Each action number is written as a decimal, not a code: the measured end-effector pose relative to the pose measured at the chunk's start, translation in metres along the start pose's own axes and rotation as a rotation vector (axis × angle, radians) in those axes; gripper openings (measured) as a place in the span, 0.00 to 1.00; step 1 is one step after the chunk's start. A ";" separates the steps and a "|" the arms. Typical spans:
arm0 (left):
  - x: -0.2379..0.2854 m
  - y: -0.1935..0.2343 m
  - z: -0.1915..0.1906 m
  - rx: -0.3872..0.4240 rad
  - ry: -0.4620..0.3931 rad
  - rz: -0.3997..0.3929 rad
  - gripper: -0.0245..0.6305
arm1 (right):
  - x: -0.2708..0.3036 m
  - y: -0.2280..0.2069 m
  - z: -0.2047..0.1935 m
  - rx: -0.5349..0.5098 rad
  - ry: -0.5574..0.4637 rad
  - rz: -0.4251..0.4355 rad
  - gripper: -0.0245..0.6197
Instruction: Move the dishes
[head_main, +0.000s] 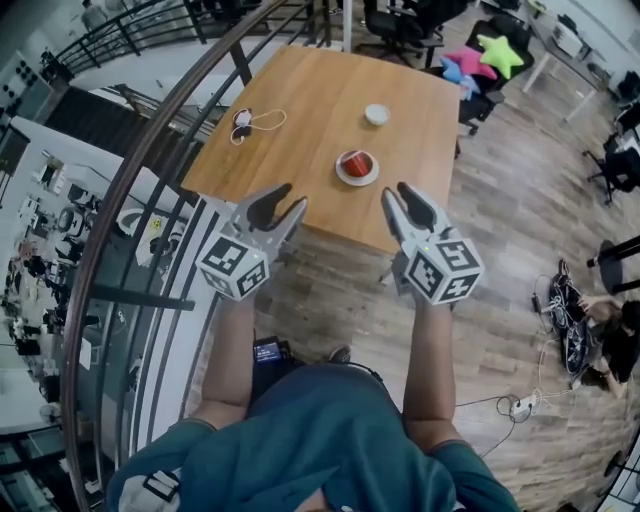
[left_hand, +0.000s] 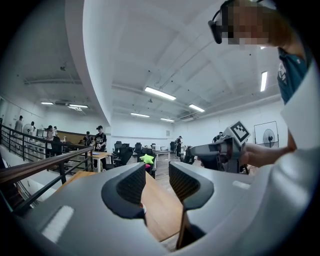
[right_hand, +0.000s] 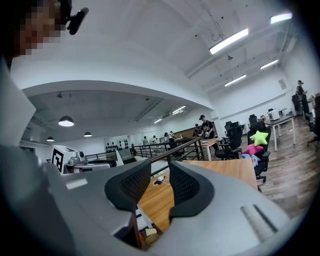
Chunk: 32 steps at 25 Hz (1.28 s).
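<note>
Two grippers, left gripper (head_main: 295, 195) and right gripper (head_main: 397, 189), have jaws apart and empty. Red bowl (head_main: 357, 162) on white plate (head_main: 343, 177) sits on table (head_main: 310, 110), ahead of both, touching neither.

A wooden table (head_main: 310, 110) stands on plank floor (head_main: 520, 220) beside a curved dark railing (head_main: 128, 170) — office chairs (head_main: 400, 25) beyond, long strip lights (right_hand: 228, 41) on a white ceiling (right_hand: 150, 50)

An open-plan office on a mezzanine: rolling office chairs (head_main: 405, 25), white desks (right_hand: 277, 120), ceiling strip lights (left_hand: 160, 93), people (left_hand: 100, 140) at workstations, and a dark metal railing (head_main: 140, 150) above a lower level (head_main: 40, 230).
</note>
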<state>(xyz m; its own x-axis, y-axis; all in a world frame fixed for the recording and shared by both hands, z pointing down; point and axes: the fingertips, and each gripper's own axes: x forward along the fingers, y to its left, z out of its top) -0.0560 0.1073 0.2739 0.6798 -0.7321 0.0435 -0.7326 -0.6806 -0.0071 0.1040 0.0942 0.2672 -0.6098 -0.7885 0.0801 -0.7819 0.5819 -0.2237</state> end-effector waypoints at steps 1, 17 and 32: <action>0.003 0.000 0.000 0.002 0.003 -0.003 0.26 | 0.000 -0.003 0.000 0.004 -0.001 -0.003 0.19; 0.105 0.034 -0.003 -0.030 -0.015 -0.197 0.26 | 0.021 -0.065 -0.001 0.007 0.036 -0.185 0.20; 0.174 0.114 -0.002 -0.049 -0.015 -0.348 0.26 | 0.103 -0.097 0.010 0.010 0.059 -0.309 0.21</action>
<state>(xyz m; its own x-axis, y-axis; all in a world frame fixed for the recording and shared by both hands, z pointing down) -0.0216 -0.0979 0.2824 0.8891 -0.4573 0.0205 -0.4577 -0.8875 0.0532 0.1182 -0.0455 0.2877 -0.3501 -0.9146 0.2023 -0.9302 0.3141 -0.1898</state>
